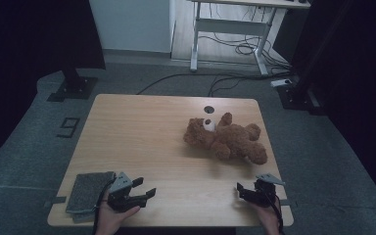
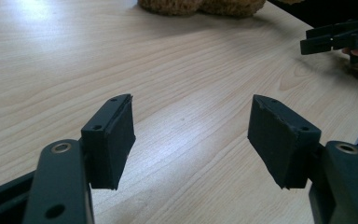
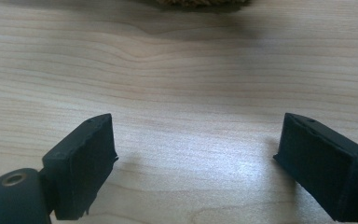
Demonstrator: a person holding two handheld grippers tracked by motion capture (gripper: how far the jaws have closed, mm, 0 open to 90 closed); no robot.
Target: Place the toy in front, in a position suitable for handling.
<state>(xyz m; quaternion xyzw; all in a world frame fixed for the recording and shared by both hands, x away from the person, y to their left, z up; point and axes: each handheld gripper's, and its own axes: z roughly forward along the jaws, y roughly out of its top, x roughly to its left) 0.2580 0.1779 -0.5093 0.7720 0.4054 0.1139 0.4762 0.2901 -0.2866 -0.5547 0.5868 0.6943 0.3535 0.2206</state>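
Lying toward the far right corner of the pale wooden desk [image 1: 142,132], the brown plush teddy bear [image 1: 225,139] rests well apart from both grippers. The left gripper [image 1: 144,188] and right gripper [image 1: 240,188] sit at the near edge, jaws wide and empty. The high view adds a grey folded cloth [image 1: 88,191] at the near left corner and grey carpet [image 1: 24,147] around.

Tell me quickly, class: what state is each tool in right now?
Left tool: open, nothing between its jaws, bare table beneath.
Right tool: open, holding nothing, teddy bear lying ahead of it.

Teddy bear [image 1: 227,138] far right on table [image 1: 142,132], folded cloth [image 1: 88,190] near left corner
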